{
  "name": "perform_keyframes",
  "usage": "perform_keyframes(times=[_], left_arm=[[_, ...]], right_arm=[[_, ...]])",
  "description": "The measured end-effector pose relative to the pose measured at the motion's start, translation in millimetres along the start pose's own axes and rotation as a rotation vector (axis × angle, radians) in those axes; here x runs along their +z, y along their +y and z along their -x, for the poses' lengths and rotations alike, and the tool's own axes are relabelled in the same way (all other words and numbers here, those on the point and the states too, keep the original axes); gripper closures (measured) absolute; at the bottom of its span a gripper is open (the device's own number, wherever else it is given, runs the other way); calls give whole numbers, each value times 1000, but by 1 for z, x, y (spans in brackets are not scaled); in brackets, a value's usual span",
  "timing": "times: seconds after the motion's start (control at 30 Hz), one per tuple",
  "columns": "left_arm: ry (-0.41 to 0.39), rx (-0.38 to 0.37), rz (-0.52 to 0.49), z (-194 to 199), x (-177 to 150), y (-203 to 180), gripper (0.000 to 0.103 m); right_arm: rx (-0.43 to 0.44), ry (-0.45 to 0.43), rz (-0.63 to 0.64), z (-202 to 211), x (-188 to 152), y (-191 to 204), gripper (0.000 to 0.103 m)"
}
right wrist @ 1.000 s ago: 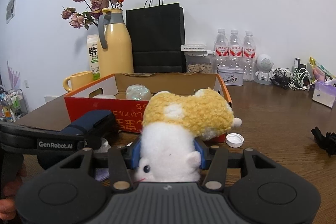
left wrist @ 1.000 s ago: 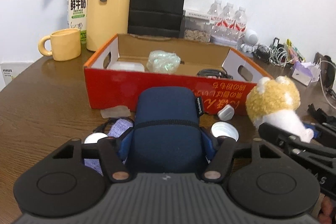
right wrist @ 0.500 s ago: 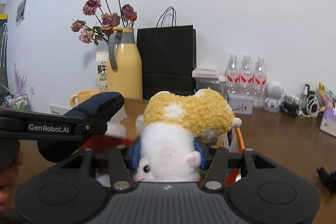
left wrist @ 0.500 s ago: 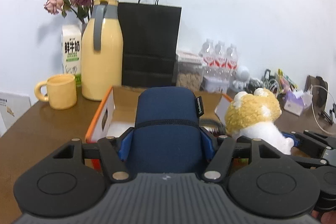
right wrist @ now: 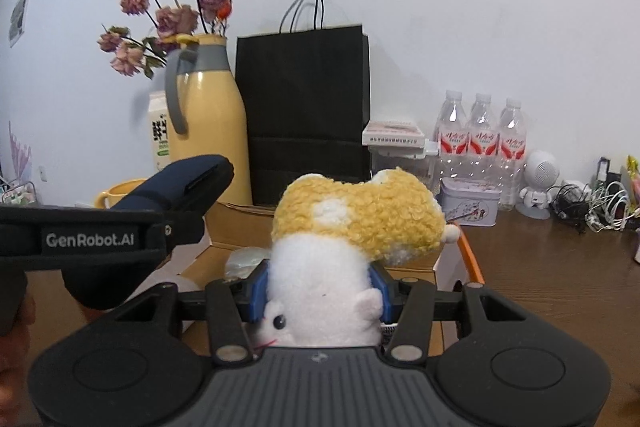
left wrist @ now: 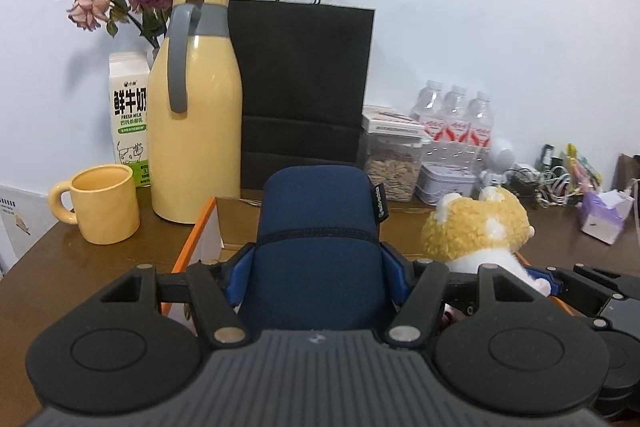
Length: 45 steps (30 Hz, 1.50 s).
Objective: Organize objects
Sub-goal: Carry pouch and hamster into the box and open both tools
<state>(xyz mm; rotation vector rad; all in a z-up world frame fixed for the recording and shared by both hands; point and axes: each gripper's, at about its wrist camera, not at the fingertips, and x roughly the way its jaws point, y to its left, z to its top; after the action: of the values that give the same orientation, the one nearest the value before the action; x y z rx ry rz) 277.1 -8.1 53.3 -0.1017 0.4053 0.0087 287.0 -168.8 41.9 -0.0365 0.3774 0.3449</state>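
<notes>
Below both my claws sits the cardboard box (right wrist: 448, 267) on the table (left wrist: 92, 267). My left claw (left wrist: 316, 267) grips a blue pouch (left wrist: 316, 227) above it; my right claw (right wrist: 318, 291) clamps a plush toy (right wrist: 352, 227) over it.

Black ribbed left gripper (left wrist: 318, 283), blue pads, white "GenRobot.AI" lettering

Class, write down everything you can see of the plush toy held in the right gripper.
The plush toy is a soft, curly-fleeced animal with a yellow head bearing a white patch and a white body. It tilts sideways, its body squeezed between the right gripper's blue pads, above the cardboard box. Nothing else touches it.
</notes>
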Motion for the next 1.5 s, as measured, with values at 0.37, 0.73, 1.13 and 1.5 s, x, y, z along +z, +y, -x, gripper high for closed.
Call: perform_keyframes(times=[0.37, 0.73, 1.13, 1.5], left_arm=[[65, 4, -1, -41, -8, 4, 34], [-49, 80, -13, -17, -15, 5, 0], [-110, 69, 5, 14, -12, 14, 0], [-113, 62, -54, 56, -42, 18, 0]], right_arm=[[75, 65, -50, -44, -7, -15, 50], [24, 32, -71, -25, -11, -18, 3], [0, -33, -27, 1, -7, -13, 2], [14, -72, 47, 43, -25, -3, 0]])
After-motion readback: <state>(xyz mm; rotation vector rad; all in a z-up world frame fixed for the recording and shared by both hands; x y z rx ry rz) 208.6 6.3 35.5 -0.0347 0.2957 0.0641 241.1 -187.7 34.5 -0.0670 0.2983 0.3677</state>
